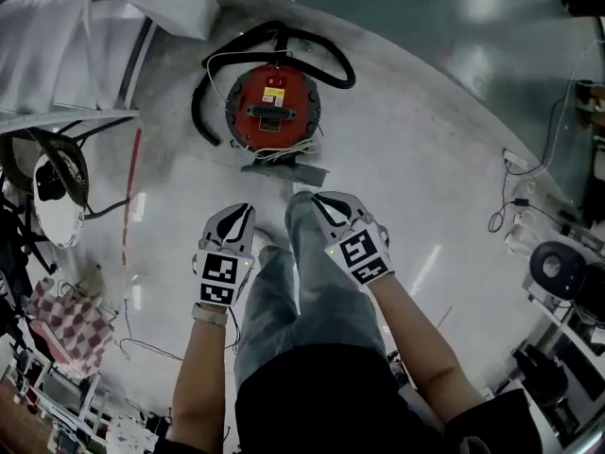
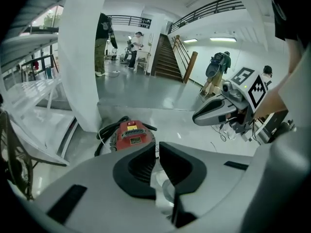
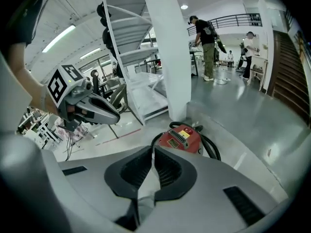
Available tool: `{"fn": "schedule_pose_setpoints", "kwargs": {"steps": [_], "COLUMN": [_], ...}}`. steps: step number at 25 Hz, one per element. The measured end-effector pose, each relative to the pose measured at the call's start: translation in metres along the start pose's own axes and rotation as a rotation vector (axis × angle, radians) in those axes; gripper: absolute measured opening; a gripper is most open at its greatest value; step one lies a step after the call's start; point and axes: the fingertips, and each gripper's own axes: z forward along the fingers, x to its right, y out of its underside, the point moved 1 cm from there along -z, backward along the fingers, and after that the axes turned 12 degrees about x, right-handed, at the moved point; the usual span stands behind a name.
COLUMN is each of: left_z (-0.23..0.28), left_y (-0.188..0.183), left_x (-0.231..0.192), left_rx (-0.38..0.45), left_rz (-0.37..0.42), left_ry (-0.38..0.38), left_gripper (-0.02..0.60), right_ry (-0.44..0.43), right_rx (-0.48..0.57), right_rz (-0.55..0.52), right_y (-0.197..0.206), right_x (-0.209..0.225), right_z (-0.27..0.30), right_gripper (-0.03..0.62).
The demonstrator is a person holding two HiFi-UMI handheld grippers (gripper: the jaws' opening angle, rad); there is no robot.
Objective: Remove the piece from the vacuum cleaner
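A round red vacuum cleaner sits on the pale floor ahead of me, with a black hose curled round it and a white cord bunched at its near side. It also shows as the vacuum cleaner in the left gripper view and the vacuum cleaner in the right gripper view. My left gripper and right gripper hang side by side above my legs, well short of it. Both point toward it. Each is shut with nothing between its jaws.
A flat grey piece lies on the floor just in front of the vacuum. A white pillar and a metal rack stand to the left. Loose cables and equipment line the right side. People stand far off near stairs.
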Motion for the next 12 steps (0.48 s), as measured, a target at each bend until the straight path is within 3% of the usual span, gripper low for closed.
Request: {"fn": "schedule_pose_setpoints", "kwargs": {"steps": [5, 12], "left_z": [0.05, 0.108], "left_y": [0.04, 0.099], "left_x": [-0.016, -0.017], "left_rx": [-0.023, -0.1], "left_rz": [-0.099, -0.107], "left_ry": [0.003, 0.033], "left_gripper": [0.021, 0.023], "right_ry": [-0.039, -0.089], "right_rx": [-0.082, -0.149], "right_rz": [-0.047, -0.057], "right_y": [0.039, 0.104], "right_x": [0.028, 0.059], "right_z": [0.047, 0.092], "right_gripper": [0.031, 0.034]}}
